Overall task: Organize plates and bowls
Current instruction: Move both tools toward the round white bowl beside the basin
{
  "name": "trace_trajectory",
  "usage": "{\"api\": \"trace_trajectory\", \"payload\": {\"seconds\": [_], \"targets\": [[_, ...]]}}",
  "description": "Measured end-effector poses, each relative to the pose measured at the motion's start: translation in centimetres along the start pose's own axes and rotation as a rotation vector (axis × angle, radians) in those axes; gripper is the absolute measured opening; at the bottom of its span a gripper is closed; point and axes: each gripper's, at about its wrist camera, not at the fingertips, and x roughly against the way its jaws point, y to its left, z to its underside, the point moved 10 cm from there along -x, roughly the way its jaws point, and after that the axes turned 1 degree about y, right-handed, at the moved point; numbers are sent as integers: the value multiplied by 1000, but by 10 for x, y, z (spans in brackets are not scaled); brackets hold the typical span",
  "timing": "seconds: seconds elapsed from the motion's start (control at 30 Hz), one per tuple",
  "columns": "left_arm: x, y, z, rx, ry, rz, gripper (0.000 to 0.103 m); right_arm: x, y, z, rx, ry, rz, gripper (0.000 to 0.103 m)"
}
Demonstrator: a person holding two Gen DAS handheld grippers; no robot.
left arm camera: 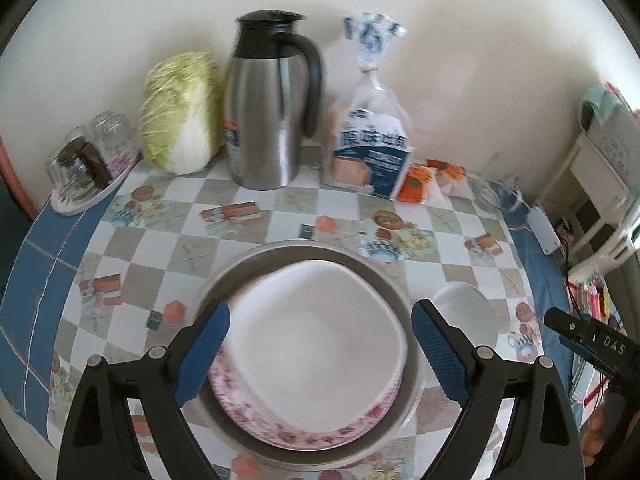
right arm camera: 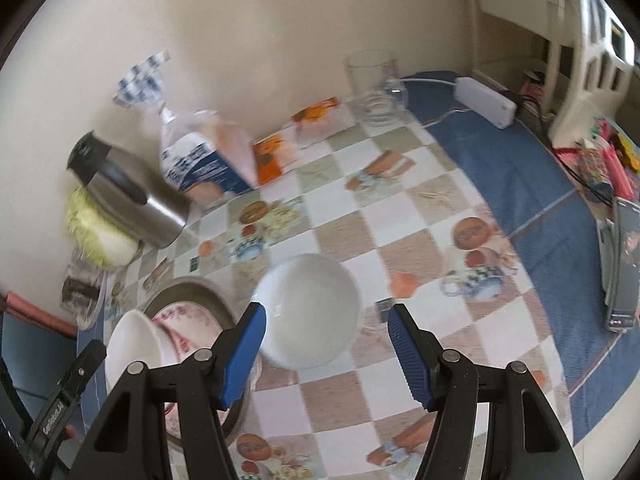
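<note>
A white square bowl (left arm camera: 316, 344) sits in a pink floral plate (left arm camera: 304, 434), and both rest on a round metal plate (left arm camera: 280, 250). My left gripper (left arm camera: 320, 308) hovers over this stack, open, one blue pad on each side and neither touching it. A small round white bowl (left arm camera: 466, 316) stands on the tablecloth just right of the stack. In the right wrist view this small bowl (right arm camera: 308, 312) lies between the fingertips of my right gripper (right arm camera: 326, 309), which is open, with a clear gap at the right pad. The stack (right arm camera: 184, 320) shows at lower left.
Along the wall stand a steel jug (left arm camera: 272, 112), a cabbage (left arm camera: 180, 116), a bread bag (left arm camera: 368, 136) and upturned glasses on a tray (left arm camera: 84, 160). A glass mug (right arm camera: 372, 84), a white power adapter (right arm camera: 484, 100) and a phone (right arm camera: 624, 264) lie on the right.
</note>
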Motion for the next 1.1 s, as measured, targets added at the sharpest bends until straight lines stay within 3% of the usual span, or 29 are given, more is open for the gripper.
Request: {"api": "trace_trajectory", "payload": {"seconds": [0.4, 1.1], "targets": [[-24, -85, -3, -118, 42, 90, 93, 0, -52, -12, -87, -17, 38, 67], [-74, -120, -4, -177, 80, 97, 92, -75, -35, 12, -24, 116, 30, 66]]}}
